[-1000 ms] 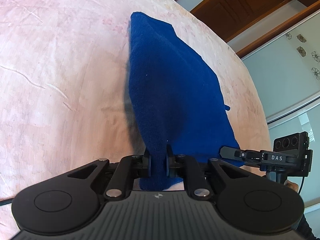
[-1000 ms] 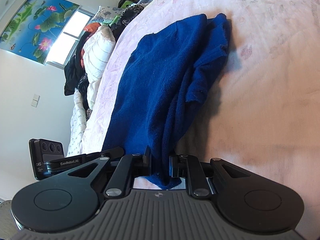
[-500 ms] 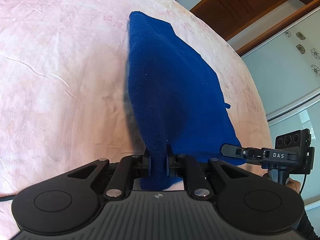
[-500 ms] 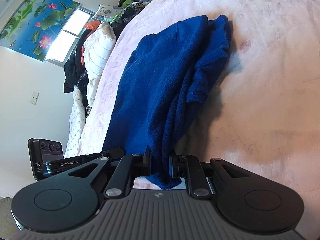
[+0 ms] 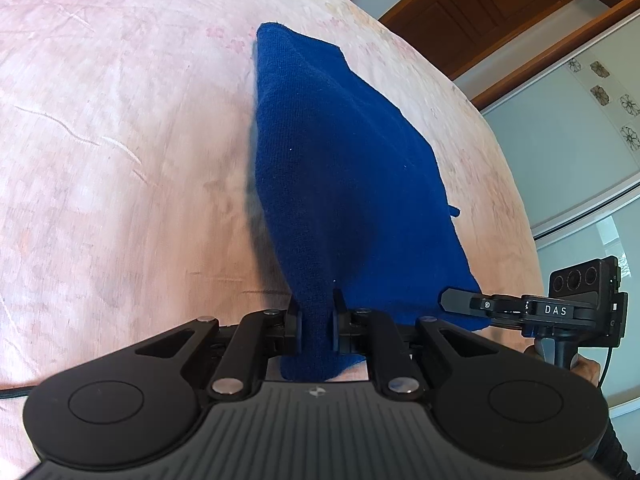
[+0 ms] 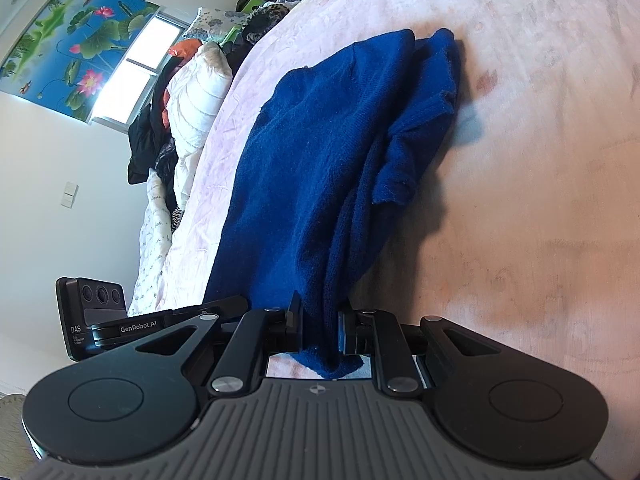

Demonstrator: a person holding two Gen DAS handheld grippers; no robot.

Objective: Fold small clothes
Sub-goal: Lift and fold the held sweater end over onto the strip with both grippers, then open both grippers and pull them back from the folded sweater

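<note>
Left wrist view: one left gripper (image 5: 316,326), clamped on one blue garment (image 5: 340,168).
Right wrist view: one right gripper (image 6: 320,330), clamped on that garment's other corner.
Bed (image 5: 120,140): one.

Two fisheye views each look forward and downward from just behind a pair of hand-held black tongs, very close above a pale pink floral bedspread (image 5: 120,160). The left wrist view faces a brown wooden door (image 5: 500,12) at upper right; the right wrist view faces a lotus-painted window blind (image 6: 76,40) at upper left. Both share the rumpled dark blue knitted garment (image 5: 340,168) (image 6: 320,168), and each shows the other tongs' black camera block at its edge.
</note>
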